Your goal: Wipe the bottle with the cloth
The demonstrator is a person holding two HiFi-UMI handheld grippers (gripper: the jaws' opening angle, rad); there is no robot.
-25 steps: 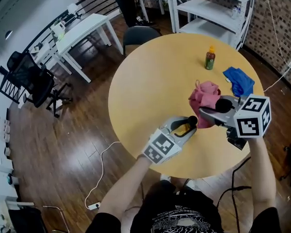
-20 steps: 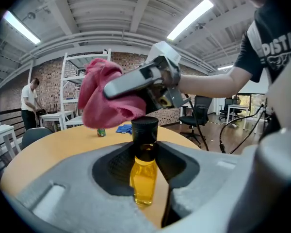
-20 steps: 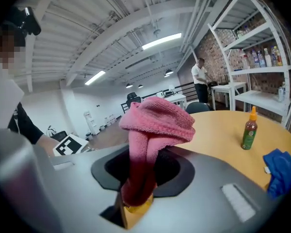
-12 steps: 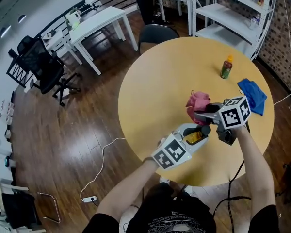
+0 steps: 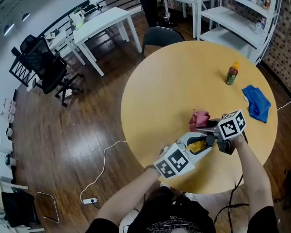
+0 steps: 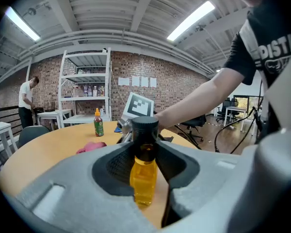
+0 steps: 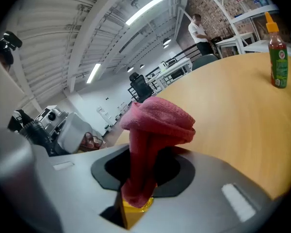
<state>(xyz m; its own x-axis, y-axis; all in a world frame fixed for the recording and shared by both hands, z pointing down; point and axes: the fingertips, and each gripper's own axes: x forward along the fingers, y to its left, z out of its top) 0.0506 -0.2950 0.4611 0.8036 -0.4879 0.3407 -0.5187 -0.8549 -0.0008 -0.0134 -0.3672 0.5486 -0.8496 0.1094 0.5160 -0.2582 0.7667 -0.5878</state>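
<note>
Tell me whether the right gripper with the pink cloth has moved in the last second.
Yes. The right gripper has dropped toward the table, leftward away from the blue cloth, nearer the held yellow bottle.

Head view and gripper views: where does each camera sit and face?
Head view: on the person's head, looking steeply down on the round wooden table; forearms, left tongs, right tongs show.
Left gripper view: rides the left tongs, facing the brick wall past their clamped yellow black-capped bottle; right forearm shows.
Right gripper view: rides the right tongs, facing white desks past their pink cloth.
Both gripper views share the green orange-capped bottle.
</note>
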